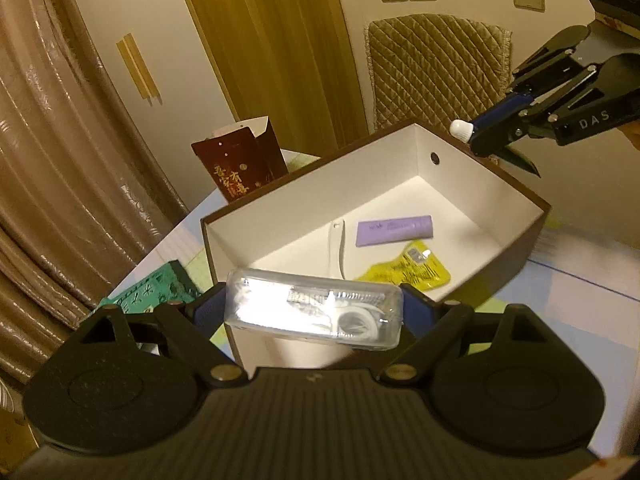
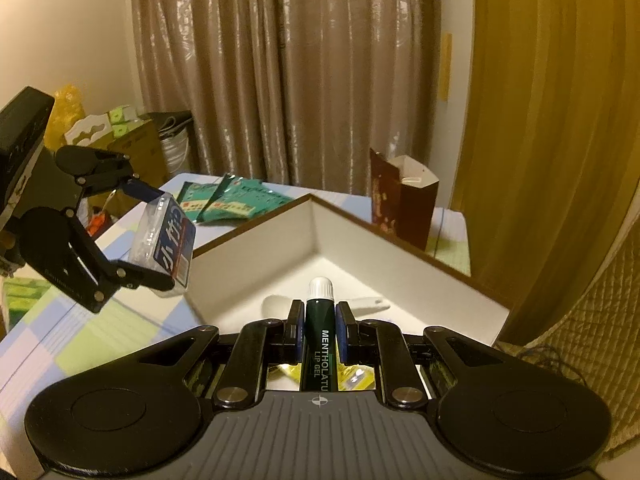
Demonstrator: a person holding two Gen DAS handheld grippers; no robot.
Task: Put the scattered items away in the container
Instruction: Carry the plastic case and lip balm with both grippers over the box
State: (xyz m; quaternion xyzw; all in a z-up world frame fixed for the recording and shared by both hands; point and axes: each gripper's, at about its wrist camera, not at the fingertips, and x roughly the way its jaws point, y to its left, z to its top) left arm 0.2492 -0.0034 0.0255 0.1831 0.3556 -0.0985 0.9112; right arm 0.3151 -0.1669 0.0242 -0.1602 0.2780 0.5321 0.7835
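Tube: "MENTHOLATU", "LIP GEL"; right gripper finger: "DAS"

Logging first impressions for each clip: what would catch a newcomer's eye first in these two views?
Both tongs are loaded over the box: the left tongs grip a clear case at its near edge, and the right tongs pinch a lip gel cap-forward above it. Inside the box lie a purple tube, a yellow packet and a white spoon.
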